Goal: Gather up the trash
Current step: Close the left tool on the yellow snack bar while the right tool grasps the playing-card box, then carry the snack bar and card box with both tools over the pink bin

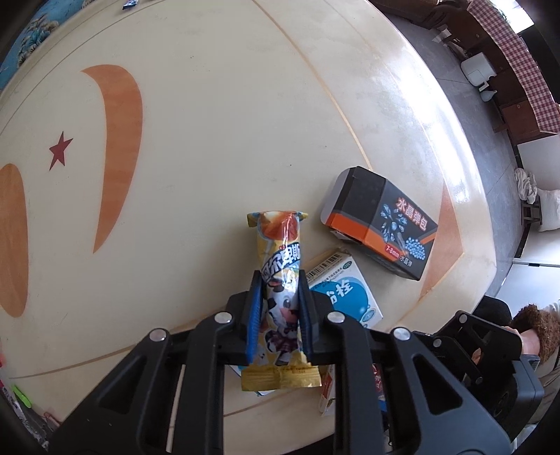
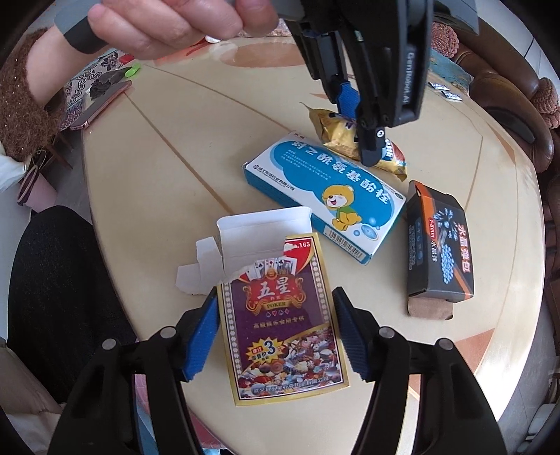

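Note:
In the left wrist view my left gripper (image 1: pixel 280 280) is shut on a yellow snack wrapper (image 1: pixel 280 238) with a cartoon cow, its blue pads (image 1: pixel 253 315) squeezing the middle. The right wrist view shows that same gripper (image 2: pixel 367 150) from the side, pinching the wrapper (image 2: pixel 332 129) just above the table. My right gripper (image 2: pixel 274 294) is shut on a purple poker card box (image 2: pixel 280 332) with a torn-open white flap; a blue pad presses on each long edge. The box lies flat near the table's front edge.
A blue-and-white medicine box (image 2: pixel 325 196) and a black-and-orange box (image 2: pixel 441 245) lie on the round cream table (image 2: pixel 157 168), close to the wrapper. A phone (image 2: pixel 101 105) sits at the far left rim. A hand (image 2: pixel 168 24) holds the left gripper. Chairs surround the table.

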`<state>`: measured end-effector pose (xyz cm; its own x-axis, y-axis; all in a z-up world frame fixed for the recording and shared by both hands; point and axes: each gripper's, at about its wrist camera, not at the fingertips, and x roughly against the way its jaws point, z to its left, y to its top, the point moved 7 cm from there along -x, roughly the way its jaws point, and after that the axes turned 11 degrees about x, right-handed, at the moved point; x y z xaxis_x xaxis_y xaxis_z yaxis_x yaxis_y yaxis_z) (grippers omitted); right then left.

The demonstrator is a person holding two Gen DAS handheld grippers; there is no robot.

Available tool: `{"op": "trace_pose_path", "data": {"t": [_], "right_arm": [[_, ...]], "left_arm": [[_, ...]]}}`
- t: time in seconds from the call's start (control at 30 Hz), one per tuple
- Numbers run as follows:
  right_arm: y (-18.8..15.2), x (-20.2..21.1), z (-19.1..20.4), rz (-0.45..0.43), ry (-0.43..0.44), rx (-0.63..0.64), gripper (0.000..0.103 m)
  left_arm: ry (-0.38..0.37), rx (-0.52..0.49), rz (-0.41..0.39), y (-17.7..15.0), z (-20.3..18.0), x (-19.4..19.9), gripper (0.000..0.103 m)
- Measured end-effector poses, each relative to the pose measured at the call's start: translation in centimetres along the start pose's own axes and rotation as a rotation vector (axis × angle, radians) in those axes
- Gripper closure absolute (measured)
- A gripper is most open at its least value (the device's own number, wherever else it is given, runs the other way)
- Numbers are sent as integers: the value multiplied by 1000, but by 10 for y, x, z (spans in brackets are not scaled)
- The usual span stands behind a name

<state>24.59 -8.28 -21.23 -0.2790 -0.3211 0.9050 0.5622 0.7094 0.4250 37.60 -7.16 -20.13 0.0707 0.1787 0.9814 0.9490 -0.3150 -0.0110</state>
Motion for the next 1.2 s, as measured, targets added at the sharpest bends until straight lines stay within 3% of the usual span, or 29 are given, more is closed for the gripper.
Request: {"op": "trace_pose_path", "data": {"t": [0.5,0.8,1.2], "right_arm": [[2,70,-7,-77,-109,-93,42],[5,152,-2,-173,-220,-136,42],[-2,223,57,-243,-280,-125,42]], "left_arm": [[32,38,-144,-35,4,65,84],[82,-2,-260,-102,-7,121,84],[119,-11,-360,-203,-28,159,84]]}}
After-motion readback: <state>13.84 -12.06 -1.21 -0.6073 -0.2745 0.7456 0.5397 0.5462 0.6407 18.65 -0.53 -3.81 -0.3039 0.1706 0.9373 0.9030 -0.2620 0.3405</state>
